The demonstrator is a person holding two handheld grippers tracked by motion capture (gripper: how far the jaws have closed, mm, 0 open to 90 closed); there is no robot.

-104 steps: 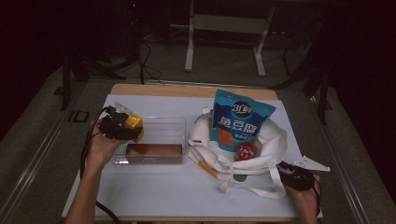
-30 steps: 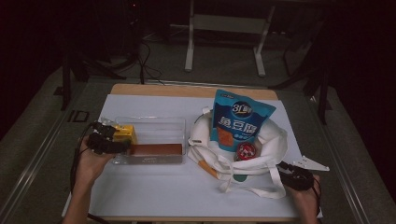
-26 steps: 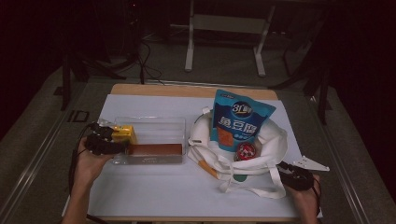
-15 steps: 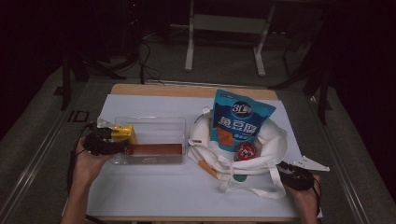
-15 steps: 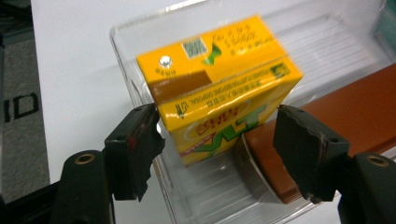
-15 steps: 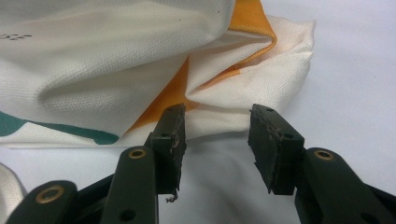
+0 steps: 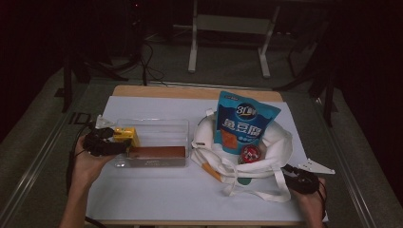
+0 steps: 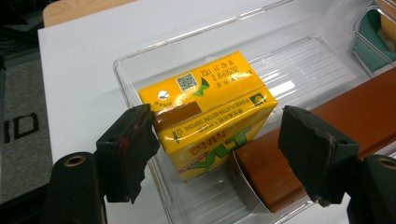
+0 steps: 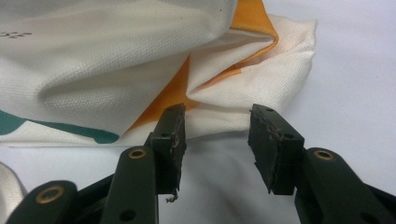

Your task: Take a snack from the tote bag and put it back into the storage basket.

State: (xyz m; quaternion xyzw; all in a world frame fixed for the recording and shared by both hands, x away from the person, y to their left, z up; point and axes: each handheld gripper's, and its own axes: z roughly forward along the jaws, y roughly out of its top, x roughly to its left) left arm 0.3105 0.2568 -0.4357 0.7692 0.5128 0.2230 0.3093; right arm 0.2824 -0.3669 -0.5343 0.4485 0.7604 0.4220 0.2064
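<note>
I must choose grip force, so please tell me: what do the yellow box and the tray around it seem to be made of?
Yellow box: probably coated paper carton, slightly glossy, with folded edges and printed faces.
Tray: seemingly clear hard plastic, shiny and ribbed; the white table shows through.

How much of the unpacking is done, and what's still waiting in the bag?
Done: the yellow drink carton and a brown box lie in the clear tray. In hand: the left hand-held gripper has just been opening, its jaws either side of the carton without pressing it. The right hand-held gripper waits open by the white tote bag. Left: the blue snack pouch and a red round item sit in the bag.
</note>
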